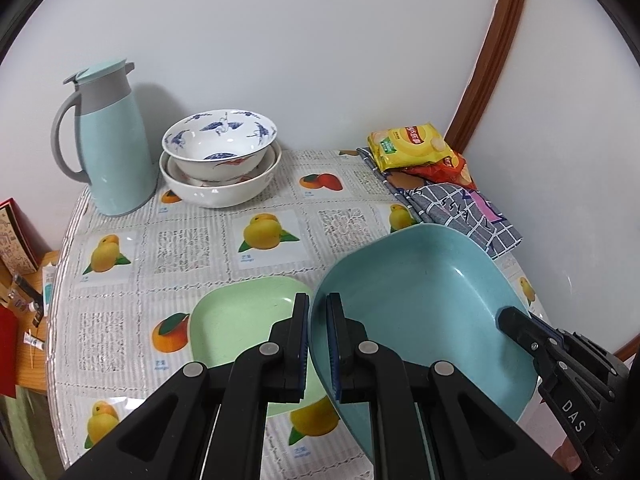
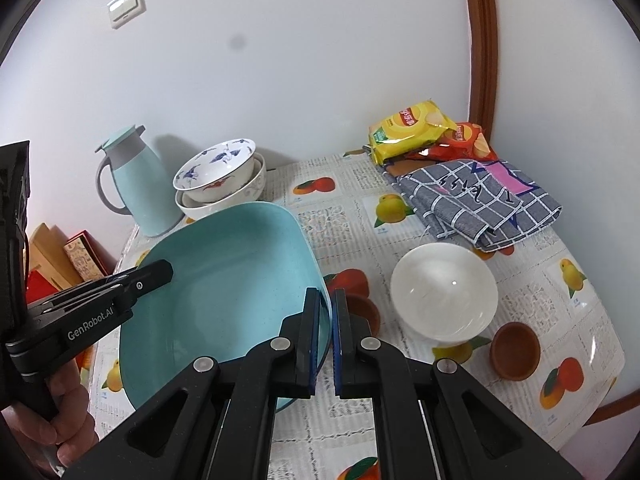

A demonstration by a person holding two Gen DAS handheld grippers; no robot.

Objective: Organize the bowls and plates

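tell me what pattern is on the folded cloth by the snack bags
Grey with a white grid check and a pink patch: the folded cloth, clearest in the right wrist view.

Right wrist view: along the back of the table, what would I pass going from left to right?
Pale blue jug → stacked patterned bowls → yellow snack bag → red snack bag.

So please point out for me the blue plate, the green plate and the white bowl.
blue plate [image 2: 224, 280], right wrist view, on its inner floor.
green plate [image 1: 240, 320], left wrist view, on its inner floor.
white bowl [image 2: 444, 292], right wrist view, on its inside.
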